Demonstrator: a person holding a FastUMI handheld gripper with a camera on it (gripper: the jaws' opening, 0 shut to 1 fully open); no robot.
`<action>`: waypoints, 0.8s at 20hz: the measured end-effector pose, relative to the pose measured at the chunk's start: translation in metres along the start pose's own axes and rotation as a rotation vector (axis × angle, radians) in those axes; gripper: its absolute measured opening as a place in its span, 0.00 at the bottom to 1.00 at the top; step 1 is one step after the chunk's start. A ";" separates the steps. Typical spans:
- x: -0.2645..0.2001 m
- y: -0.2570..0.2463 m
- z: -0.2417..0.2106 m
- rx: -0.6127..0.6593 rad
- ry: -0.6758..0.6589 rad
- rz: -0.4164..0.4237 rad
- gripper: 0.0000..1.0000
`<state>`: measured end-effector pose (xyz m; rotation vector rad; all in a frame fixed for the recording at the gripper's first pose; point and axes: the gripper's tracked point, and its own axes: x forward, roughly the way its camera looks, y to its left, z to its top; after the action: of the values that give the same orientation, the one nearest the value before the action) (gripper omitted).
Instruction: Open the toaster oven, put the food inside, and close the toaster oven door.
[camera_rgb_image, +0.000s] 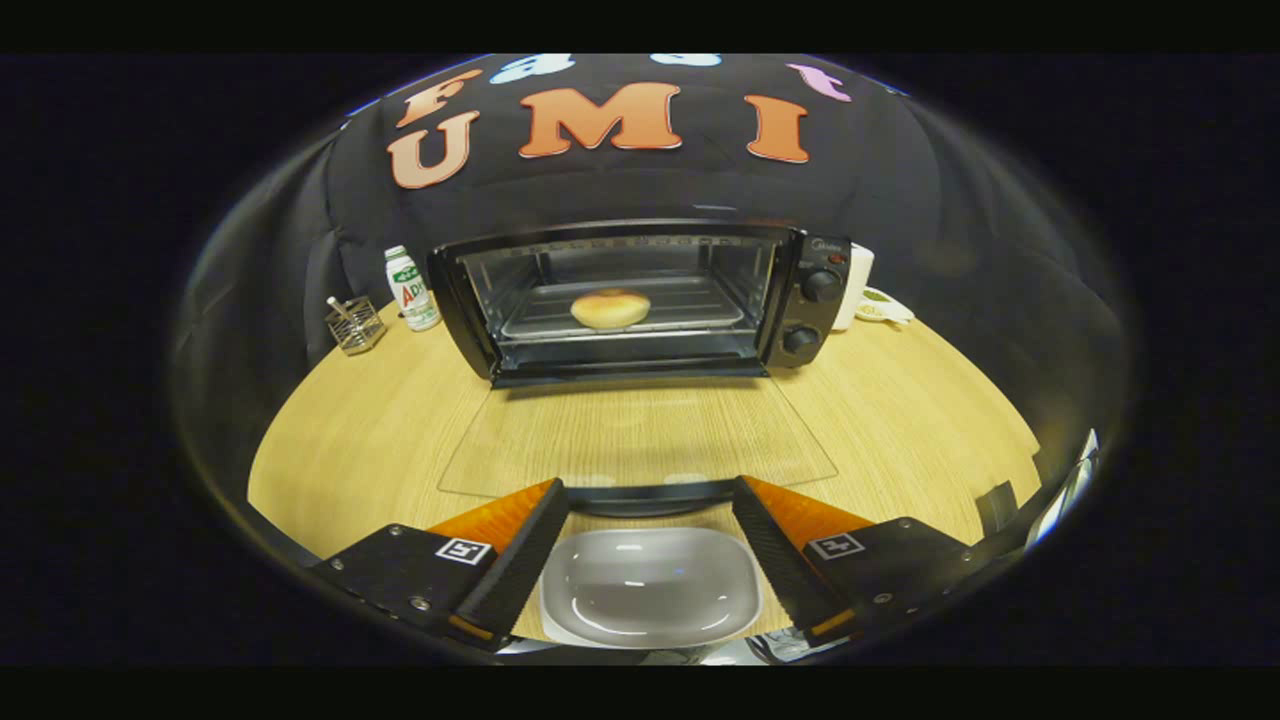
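1. Wooden table (900, 400) under black cloth is where I work; my gripper (650, 520) hangs low over it, fingers spread wide and holding nothing.
2. Between the fingers lies an empty plate (650, 590), which I judge carried the food.
3. Just ahead, the glass door (640, 440) lies folded flat, its handle (650, 497) at my fingertips, handy for lifting.
4. Beyond, the bun (610, 308) sits on the tray (700, 305) inside the toaster oven (815, 300), so only closing remains.
5. A bottle (412, 290) and wire basket (355, 325) stand to the oven's left.
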<state>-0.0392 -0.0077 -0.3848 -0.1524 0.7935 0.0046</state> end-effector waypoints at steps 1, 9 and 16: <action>0.002 -0.001 -0.007 -0.002 0.010 -0.006 0.99; 0.028 0.000 -0.029 0.015 0.068 0.002 0.99; 0.026 0.004 -0.019 -0.027 0.052 0.036 0.99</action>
<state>-0.0345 -0.0077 -0.4167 -0.1644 0.8480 0.0459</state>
